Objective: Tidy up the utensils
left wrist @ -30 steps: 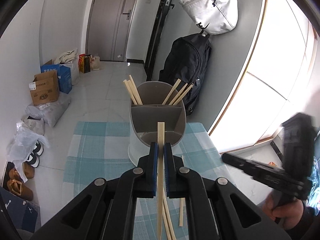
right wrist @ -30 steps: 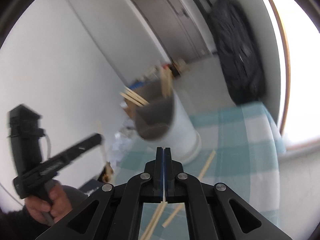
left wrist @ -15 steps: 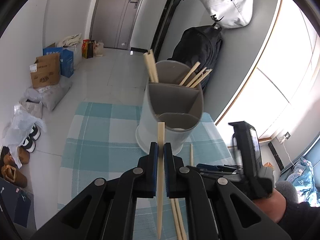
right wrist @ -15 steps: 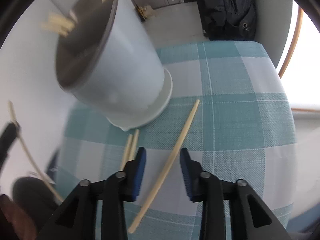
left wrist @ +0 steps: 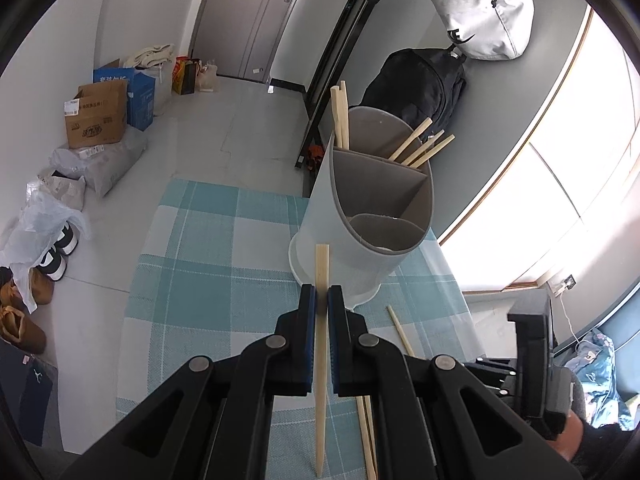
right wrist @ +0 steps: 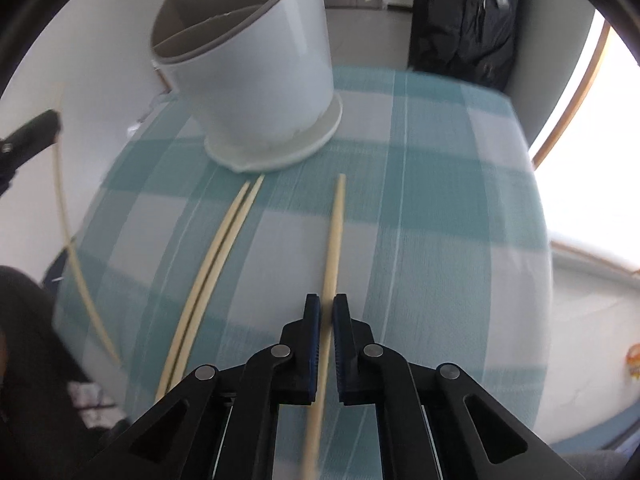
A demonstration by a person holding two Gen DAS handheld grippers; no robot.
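Beside the holder (left wrist: pixel 372 208), left gripper (left wrist: pixel 322 300) clamps chopstick (left wrist: pixel 321 360).

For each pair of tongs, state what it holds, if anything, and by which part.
Left tongs grip a chopstick near its blunt top end. Right tongs straddle a lying chopstick along its shaft; whether they are clamped cannot be told.

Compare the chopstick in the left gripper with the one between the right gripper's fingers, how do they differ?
The left gripper holds its chopstick lifted above the cloth, blunt end toward the holder. The right gripper's chopstick lies flat on the checked cloth, between the fingers. The left one is clamped; whether the right one is gripped yet is unclear. Both are pale, slim sticks pointing roughly toward the holder.
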